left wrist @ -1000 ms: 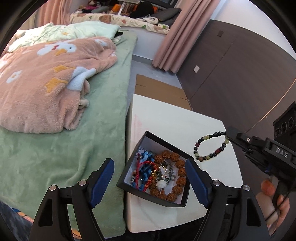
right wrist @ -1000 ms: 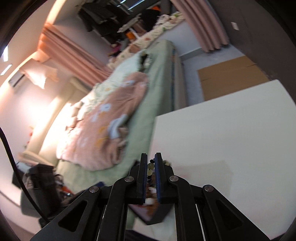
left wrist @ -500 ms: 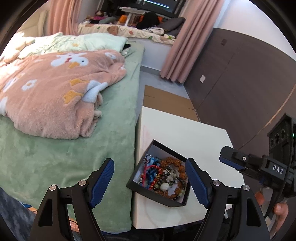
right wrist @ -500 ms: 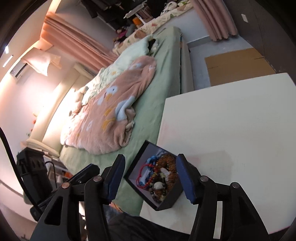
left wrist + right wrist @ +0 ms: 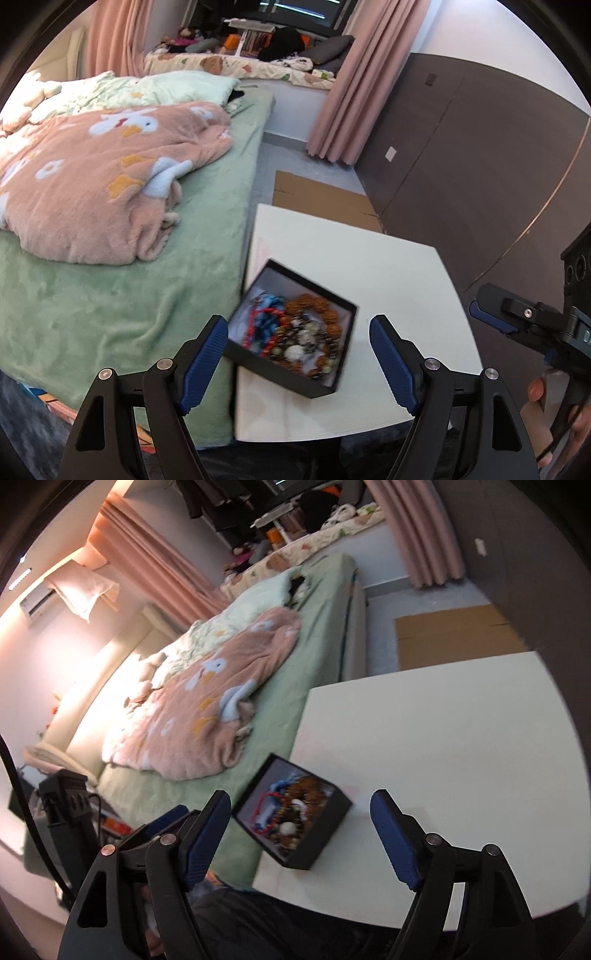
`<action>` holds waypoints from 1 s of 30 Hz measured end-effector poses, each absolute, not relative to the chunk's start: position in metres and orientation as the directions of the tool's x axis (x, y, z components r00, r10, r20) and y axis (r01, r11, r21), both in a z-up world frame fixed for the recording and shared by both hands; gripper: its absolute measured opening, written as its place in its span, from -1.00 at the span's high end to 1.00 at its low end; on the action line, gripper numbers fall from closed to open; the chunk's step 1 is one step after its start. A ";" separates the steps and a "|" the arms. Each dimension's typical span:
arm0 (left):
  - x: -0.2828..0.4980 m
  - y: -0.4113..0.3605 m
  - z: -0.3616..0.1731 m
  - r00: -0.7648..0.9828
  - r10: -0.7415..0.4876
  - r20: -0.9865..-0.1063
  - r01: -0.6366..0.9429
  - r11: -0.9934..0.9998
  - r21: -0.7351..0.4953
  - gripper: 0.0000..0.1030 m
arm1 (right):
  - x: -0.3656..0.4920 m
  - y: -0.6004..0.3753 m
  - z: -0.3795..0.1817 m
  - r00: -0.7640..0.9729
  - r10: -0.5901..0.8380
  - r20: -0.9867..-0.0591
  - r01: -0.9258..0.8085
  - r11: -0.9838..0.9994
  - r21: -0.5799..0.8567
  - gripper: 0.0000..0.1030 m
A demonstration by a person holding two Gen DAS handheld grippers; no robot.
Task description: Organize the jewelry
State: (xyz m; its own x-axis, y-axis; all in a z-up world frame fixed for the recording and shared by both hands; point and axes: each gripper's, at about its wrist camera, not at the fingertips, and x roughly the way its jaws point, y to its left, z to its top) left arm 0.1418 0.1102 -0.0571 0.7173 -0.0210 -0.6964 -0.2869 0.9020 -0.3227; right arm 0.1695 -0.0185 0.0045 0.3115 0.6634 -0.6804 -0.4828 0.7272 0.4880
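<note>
With both the left gripper and right gripper spread wide and empty, the right's jaws just opened, and the jewelry heaped in the black box overhanging the white table edge, could knock it off.

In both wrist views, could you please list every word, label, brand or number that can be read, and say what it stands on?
No text can be read in either view.
Right gripper, on its body at the edge of the left wrist view: pale marks, cut off and too blurred to read.
Black jewelry box, white table, pink duck blanket: pictures of ducks only, no lettering.
</note>
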 end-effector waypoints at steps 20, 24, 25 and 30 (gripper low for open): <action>0.118 0.062 0.001 0.758 0.009 -0.652 -0.212 0.949 -0.234 -0.99 | 0.142 -0.078 0.025 0.400 0.576 -0.713 -0.471 0.797 0.379 -0.84; 0.115 0.058 0.001 0.763 0.022 -0.646 -0.209 0.954 -0.213 -0.99 | 0.141 -0.083 0.019 0.377 0.575 -0.725 -0.492 0.788 0.369 -0.84; 0.116 0.058 0.001 0.762 0.026 -0.647 -0.212 0.954 -0.211 -0.99 | 0.142 -0.085 0.018 0.376 0.580 -0.722 -0.497 0.785 0.371 -0.84; 0.123 0.057 -0.005 0.748 0.048 -0.662 -0.236 0.952 -0.197 -0.99 | 0.145 -0.092 0.012 0.374 0.583 -0.721 -0.499 0.782 0.374 -1.00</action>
